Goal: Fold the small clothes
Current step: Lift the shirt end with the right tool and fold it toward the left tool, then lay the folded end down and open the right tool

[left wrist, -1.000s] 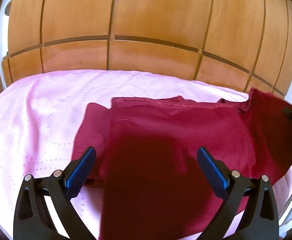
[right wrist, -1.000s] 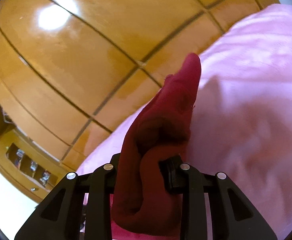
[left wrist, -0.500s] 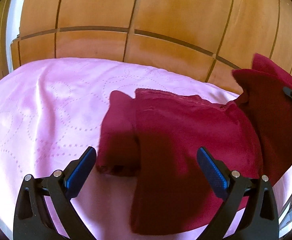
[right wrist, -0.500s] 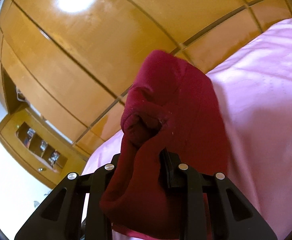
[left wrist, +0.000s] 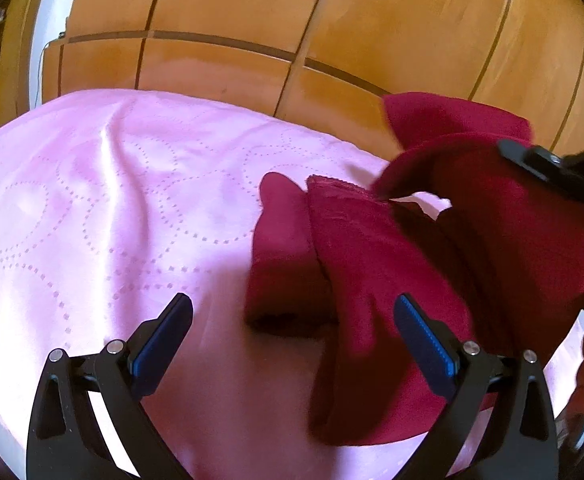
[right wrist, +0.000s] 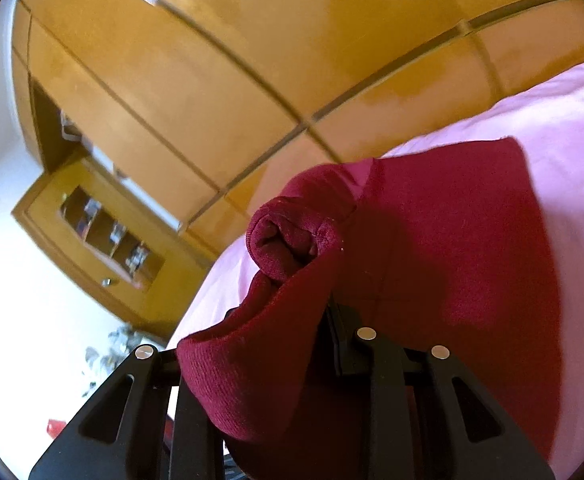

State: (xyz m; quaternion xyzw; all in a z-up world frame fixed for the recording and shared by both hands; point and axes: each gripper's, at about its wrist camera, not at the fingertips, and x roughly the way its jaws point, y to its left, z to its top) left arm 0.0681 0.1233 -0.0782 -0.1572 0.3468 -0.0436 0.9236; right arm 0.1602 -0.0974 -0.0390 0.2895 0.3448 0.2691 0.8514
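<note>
While my right gripper (right wrist: 323, 320) pinches the raised edge of the maroon garment (left wrist: 375, 280) on the pink bedsheet (left wrist: 92, 220) — left gripper (left wrist: 292, 344) spread, empty — I judge: carry edge across level, align hems, release.

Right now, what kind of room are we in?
Most likely a bedroom. A pink quilted bedspread covers a bed-like surface where the dark red garment is being folded, glossy wooden wardrobe doors stand right behind it, and a small wooden shelf unit sits to one side.
</note>
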